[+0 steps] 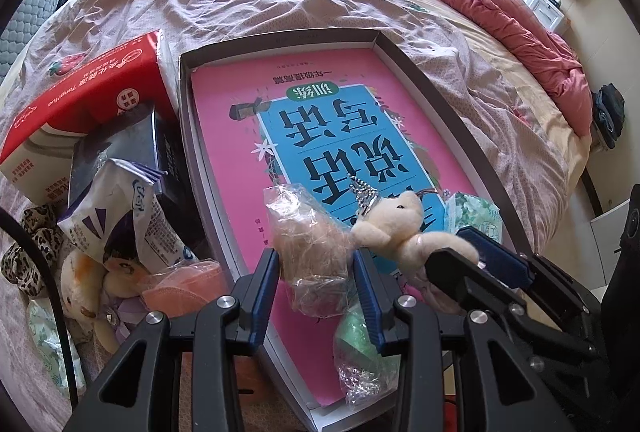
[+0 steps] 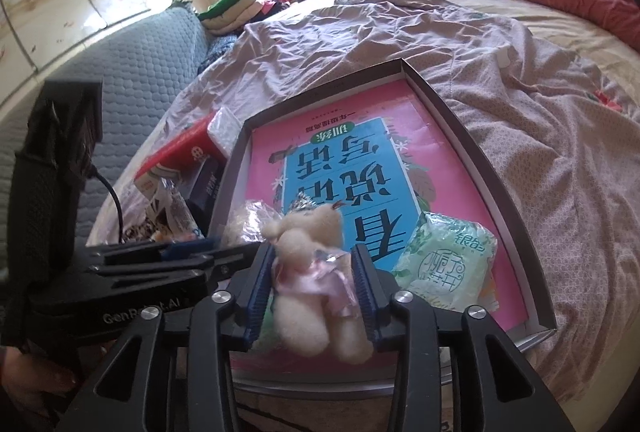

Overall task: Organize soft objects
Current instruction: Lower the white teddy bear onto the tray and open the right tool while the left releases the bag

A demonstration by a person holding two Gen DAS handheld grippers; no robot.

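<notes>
Bear keychain (image 2: 316,272) lies between the right gripper's (image 2: 314,286) loosened fingers over the shallow box (image 2: 472,135), where the left gripper (image 1: 316,272) pinches a clear bag (image 1: 308,232); the bedside heap (image 1: 104,232) remains

The lower part of the book (image 1: 248,135) cover is covered by a clear bag (image 1: 310,252), a bear (image 1: 394,232) and a green tissue pack (image 2: 448,264), so its largest characters are only partly readable. The bear's legs run behind the right gripper (image 2: 312,292) fingers in the right wrist view. The left gripper (image 2: 192,252) appears blurred there. In the left wrist view a second plush toy (image 1: 86,296) lies half buried under a white packet (image 1: 116,216) and a peach bag (image 1: 184,284); its shape is unclear. The near edge of the tray (image 1: 188,135) is hidden behind the left gripper. A dark object (image 1: 610,111) beside the bed is too small to identify.
</notes>
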